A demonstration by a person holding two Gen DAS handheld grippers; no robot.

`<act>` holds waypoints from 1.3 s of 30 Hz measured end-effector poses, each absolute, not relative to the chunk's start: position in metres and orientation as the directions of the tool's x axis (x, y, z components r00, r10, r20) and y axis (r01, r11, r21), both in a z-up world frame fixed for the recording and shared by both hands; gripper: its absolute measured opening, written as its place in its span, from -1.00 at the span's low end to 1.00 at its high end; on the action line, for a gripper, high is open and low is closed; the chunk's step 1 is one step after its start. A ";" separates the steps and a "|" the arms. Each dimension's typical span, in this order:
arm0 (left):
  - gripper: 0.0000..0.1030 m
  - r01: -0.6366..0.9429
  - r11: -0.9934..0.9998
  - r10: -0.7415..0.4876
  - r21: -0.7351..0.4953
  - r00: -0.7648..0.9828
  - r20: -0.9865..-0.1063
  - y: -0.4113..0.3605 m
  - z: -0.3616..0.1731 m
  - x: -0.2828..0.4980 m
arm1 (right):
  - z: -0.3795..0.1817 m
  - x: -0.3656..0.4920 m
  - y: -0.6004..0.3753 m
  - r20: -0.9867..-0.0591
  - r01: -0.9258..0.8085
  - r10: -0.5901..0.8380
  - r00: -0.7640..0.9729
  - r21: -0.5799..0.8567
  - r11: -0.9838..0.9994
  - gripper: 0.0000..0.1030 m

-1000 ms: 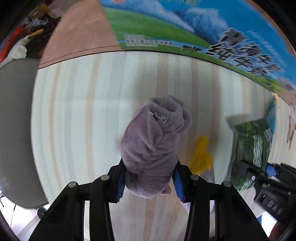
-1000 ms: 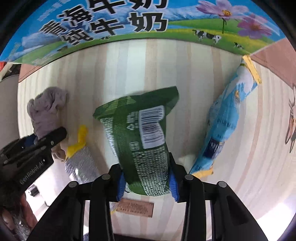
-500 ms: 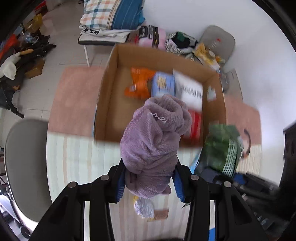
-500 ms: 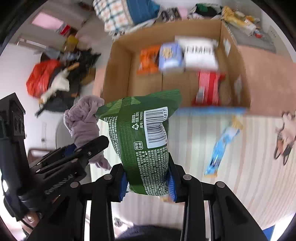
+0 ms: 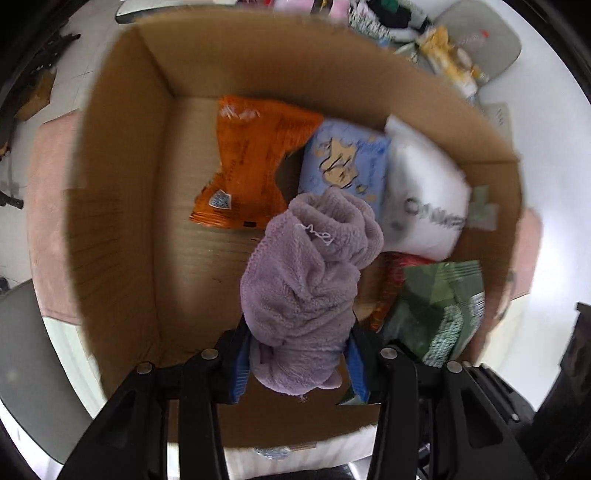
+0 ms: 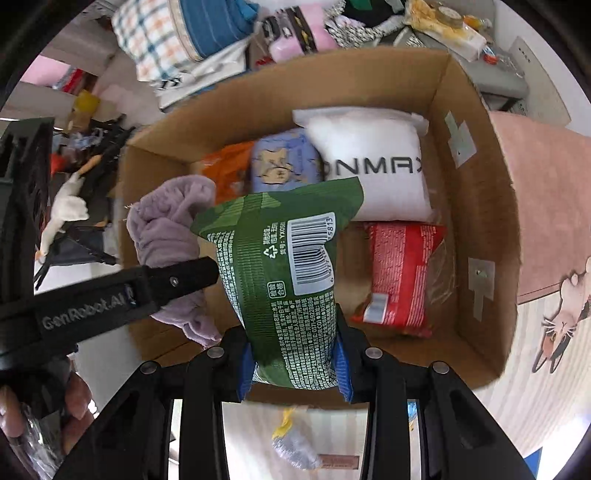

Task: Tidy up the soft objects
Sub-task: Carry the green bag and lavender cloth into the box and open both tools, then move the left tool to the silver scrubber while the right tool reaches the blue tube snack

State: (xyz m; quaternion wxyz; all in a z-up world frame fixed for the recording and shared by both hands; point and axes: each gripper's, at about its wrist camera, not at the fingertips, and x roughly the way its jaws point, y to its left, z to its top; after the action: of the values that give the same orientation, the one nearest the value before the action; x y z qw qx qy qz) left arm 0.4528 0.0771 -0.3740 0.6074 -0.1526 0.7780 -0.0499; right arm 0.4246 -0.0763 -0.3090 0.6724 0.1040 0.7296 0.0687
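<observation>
My left gripper is shut on a bunched purple fleece cloth and holds it over the open cardboard box. My right gripper is shut on a green snack bag, held over the same box. The cloth and the left gripper's finger show at the left of the right wrist view. The green bag shows at the right of the left wrist view. The box holds an orange bag, a blue pack, a white pillow pack and a red bag.
The box stands on a pink rug beyond the striped table edge. A silver and yellow packet lies on the table below my right gripper. Clutter and bedding lie behind the box. A grey chair is at the left.
Both grippers have lifted their items from the table and moved forward over the box. The box now fills both views, closer than half a second ago.
</observation>
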 end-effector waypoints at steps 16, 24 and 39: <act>0.02 -0.116 0.971 -0.235 -0.211 -0.270 -0.934 0.068 -0.375 0.437 | -0.371 0.434 -0.066 -0.966 0.013 0.192 -0.174 0.192 0.981 0.27; 0.91 -0.080 0.986 -0.154 -0.147 -0.090 -0.984 0.075 -0.301 0.411 | -0.330 0.421 -0.053 -0.992 -0.114 0.060 -0.110 0.072 0.991 0.93; 0.95 -0.130 0.989 -0.033 -0.064 0.225 -0.974 0.075 -0.211 0.348 | -0.240 0.360 -0.070 -0.993 -0.120 0.076 0.088 0.065 0.991 1.00</act>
State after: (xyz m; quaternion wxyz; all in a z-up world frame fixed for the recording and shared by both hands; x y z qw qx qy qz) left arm 0.3478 0.0754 -0.2114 0.7797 -0.0657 0.6219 0.0310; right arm 0.3604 -0.0696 -0.2402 0.7373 -0.0167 0.6721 0.0664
